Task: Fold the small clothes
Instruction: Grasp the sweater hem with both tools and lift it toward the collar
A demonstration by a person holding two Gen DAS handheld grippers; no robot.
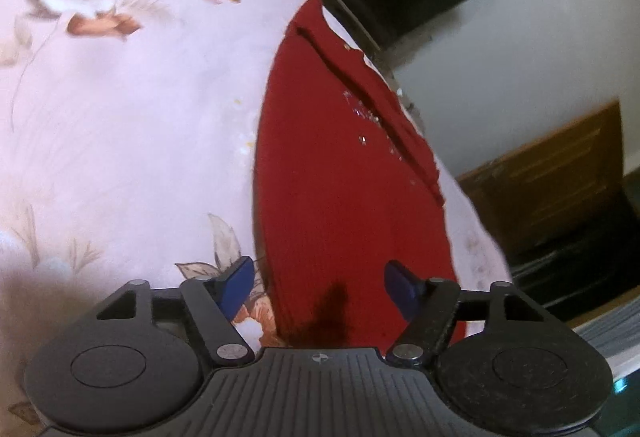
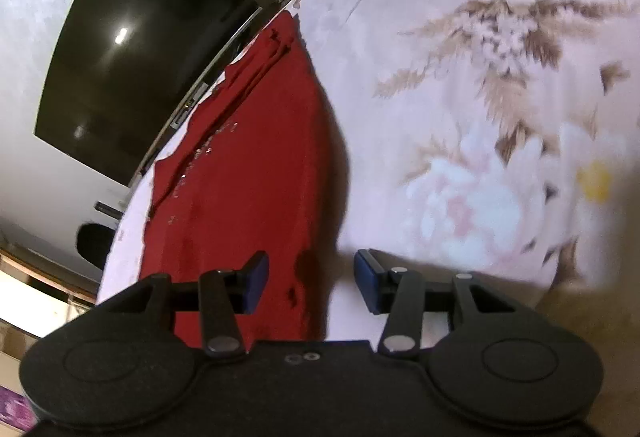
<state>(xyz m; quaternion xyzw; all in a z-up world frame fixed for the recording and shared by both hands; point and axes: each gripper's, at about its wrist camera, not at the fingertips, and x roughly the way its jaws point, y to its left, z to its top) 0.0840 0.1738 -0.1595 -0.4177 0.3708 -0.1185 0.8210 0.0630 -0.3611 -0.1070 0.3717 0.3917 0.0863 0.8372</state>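
Note:
A red garment (image 1: pixel 340 165) with small shiny beads lies flat on the pink floral bedsheet (image 1: pixel 132 109), close to the bed's edge. A fold line runs along its far side. My left gripper (image 1: pixel 320 289) hovers open over the garment's near end, one blue pad (image 1: pixel 236 287) over the sheet and the other over red cloth. In the right wrist view the same red garment (image 2: pixel 248 157) stretches away. My right gripper (image 2: pixel 312 281) is open above the garment's near right edge, with nothing pinched between its pads.
Beyond the bed edge a dark television screen (image 2: pixel 136 49) hangs on a pale wall. A wooden cabinet (image 1: pixel 548 177) stands to the right in the left wrist view. The floral sheet (image 2: pixel 480 117) spreads wide to the right of the garment.

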